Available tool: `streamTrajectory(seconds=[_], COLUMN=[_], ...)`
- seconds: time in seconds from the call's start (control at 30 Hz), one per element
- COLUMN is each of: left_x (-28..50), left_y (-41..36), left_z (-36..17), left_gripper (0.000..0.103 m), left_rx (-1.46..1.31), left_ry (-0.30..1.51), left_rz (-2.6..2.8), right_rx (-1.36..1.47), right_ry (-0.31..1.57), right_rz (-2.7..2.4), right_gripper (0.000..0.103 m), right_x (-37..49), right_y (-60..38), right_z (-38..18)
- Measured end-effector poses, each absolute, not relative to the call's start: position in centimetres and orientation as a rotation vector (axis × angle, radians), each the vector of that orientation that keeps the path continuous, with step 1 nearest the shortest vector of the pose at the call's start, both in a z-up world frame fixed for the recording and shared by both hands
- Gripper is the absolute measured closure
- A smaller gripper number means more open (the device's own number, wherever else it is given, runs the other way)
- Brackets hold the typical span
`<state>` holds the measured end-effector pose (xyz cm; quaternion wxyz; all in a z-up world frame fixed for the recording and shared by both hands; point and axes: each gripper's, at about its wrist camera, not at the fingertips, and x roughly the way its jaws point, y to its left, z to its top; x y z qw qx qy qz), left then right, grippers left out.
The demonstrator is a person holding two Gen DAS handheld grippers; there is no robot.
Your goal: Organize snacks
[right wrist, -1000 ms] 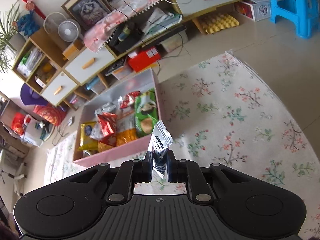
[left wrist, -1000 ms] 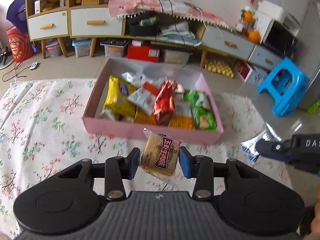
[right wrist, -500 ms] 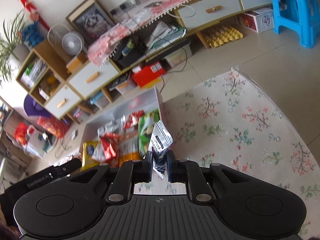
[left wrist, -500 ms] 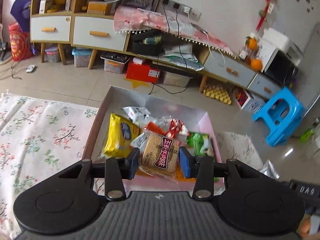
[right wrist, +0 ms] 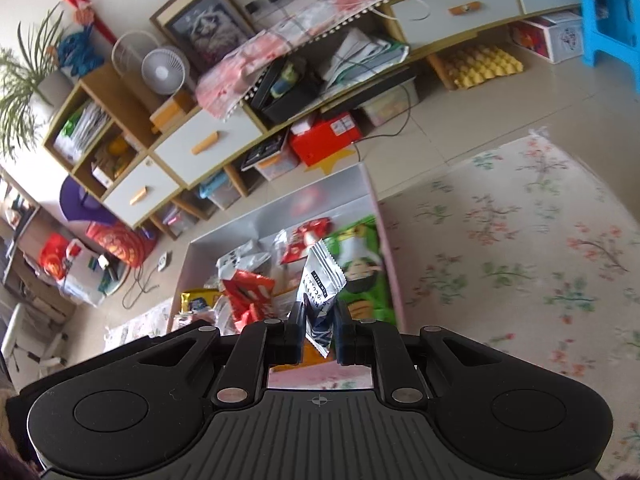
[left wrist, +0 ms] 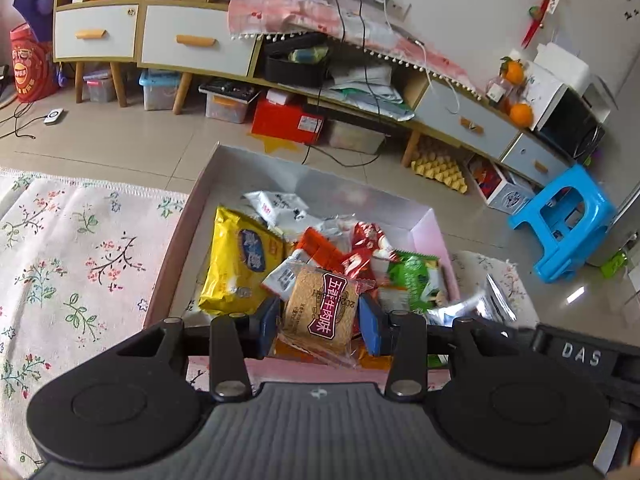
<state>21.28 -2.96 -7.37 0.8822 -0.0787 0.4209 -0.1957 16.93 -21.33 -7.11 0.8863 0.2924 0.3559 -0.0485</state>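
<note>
Left gripper (left wrist: 318,325): blue pads clamp a square tan cake in clear wrapper with dark-red label (left wrist: 322,310), one pad on each side. Beyond the fingertips lies the pink cardboard box (left wrist: 172,248), holding a yellow bag (left wrist: 236,264) and green packet (left wrist: 412,280).

Right gripper (right wrist: 318,330): fingers narrow, pinching a white-and-navy foil sachet (right wrist: 320,280) that stands up past the tips, over the box's near right corner.

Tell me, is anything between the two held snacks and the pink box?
Nothing visible. The left gripper holds the brown cake and the right gripper the silver packet above the open pink box; only snacks lie below.
</note>
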Motion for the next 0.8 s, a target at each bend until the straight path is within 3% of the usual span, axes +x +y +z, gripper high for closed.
streamTrajectory(seconds=[0.43,0.57,0.63,0.7,0.8], left_x=[21.5,21.8,21.8,21.6,21.2], left_y=[-3.1,-2.8,-2.6,-2.5,-2.3], left_z=[-9.0,-8.9,-8.6,-8.2,-7.4], left_gripper=[0.063,0.063,0.06,0.049,0.046], left_rx=[-0.058,-0.048,-0.041,-0.027,-0.032], left_ry=[0.859,0.845,0.837,0.819,0.793], left_rz=[-0.399,-0.366,-0.358,-0.359,-0.35], right_rx=[0.603,0.611,0.609,0.622,0.64], right_ry=[0.822,0.805,0.8,0.792,0.762], right_rz=[-0.11,-0.131,-0.132,-0.131,-0.136], right_gripper=[0.088,0.084,0.084,0.079,0.075], right_x=[18.3,18.3,18.1,17.7,17.1], right_y=[-19.9,-20.2,-20.5,-20.9,-21.6], right_z=[-9.9,-9.7,-9.5,-9.2,-8.3])
